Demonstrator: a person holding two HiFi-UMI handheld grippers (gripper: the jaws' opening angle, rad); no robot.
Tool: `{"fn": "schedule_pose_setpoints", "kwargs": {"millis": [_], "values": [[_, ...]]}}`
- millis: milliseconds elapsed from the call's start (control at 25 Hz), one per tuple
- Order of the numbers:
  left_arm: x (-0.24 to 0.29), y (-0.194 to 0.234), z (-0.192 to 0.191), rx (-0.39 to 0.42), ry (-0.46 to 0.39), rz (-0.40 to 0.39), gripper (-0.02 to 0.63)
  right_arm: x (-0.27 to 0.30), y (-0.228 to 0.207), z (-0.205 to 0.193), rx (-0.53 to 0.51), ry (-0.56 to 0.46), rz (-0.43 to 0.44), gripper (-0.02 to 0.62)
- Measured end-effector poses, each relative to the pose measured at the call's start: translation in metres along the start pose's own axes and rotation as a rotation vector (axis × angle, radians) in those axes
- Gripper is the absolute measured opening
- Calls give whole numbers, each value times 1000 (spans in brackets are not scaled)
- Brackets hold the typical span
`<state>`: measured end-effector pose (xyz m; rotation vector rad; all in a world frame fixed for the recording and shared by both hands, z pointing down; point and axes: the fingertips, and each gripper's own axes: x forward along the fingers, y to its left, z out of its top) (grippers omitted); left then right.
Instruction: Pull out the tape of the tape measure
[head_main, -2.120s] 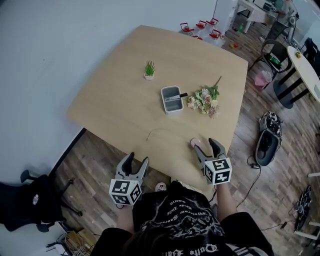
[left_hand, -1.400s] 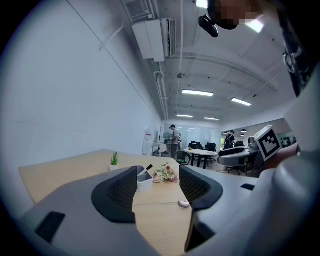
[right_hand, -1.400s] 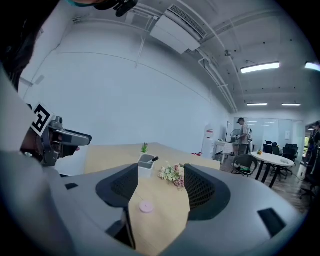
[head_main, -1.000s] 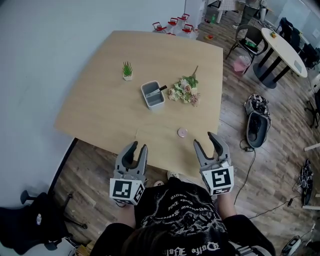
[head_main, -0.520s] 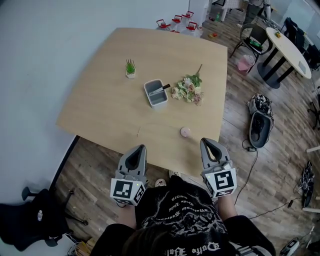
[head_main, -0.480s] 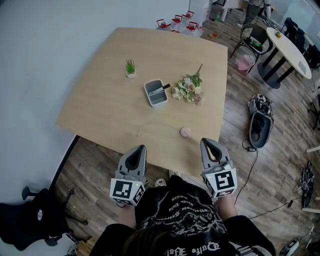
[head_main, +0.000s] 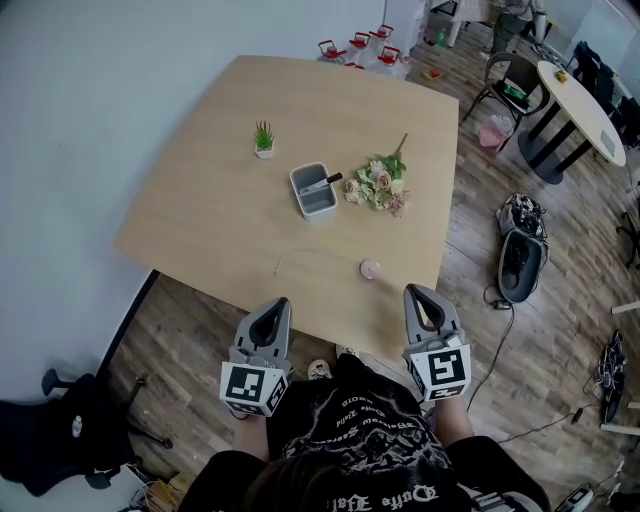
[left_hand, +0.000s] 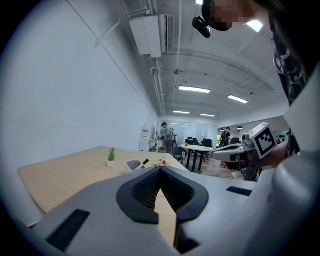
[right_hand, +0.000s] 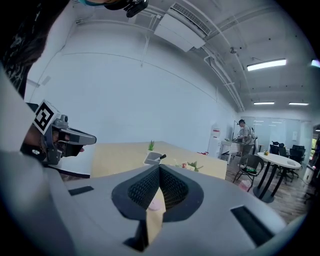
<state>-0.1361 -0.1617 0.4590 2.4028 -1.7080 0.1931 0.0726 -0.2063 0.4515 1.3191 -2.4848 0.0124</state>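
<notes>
The small pink tape measure lies on the counter, just ahead of our right gripper and a bit to its left. Its thin tape curves away to a spot ahead of our left gripper. Both pairs of fingers are pressed together and hold nothing. Farther ahead sit a grey box, flowers and a little plant.

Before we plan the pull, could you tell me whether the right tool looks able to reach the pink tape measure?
Probably yes. The pink tape measure lies near the front edge of the table, ahead of the right tool, with nothing between them; its shut jaws must open first.
</notes>
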Motion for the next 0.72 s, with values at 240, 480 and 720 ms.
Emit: {"fn": "schedule_pose_setpoints", "kwargs": {"millis": [240, 480, 720], "values": [[1, -1, 2, -5, -5, 8, 8, 1, -3, -2, -25, -1, -2, 12], [3, -4, 2, -2, -1, 1, 8, 2, 1, 0, -11, 7, 7, 12], [4, -5, 3, 3, -4, -3, 8, -3, -4, -8, -20, 24, -10, 12]]}}
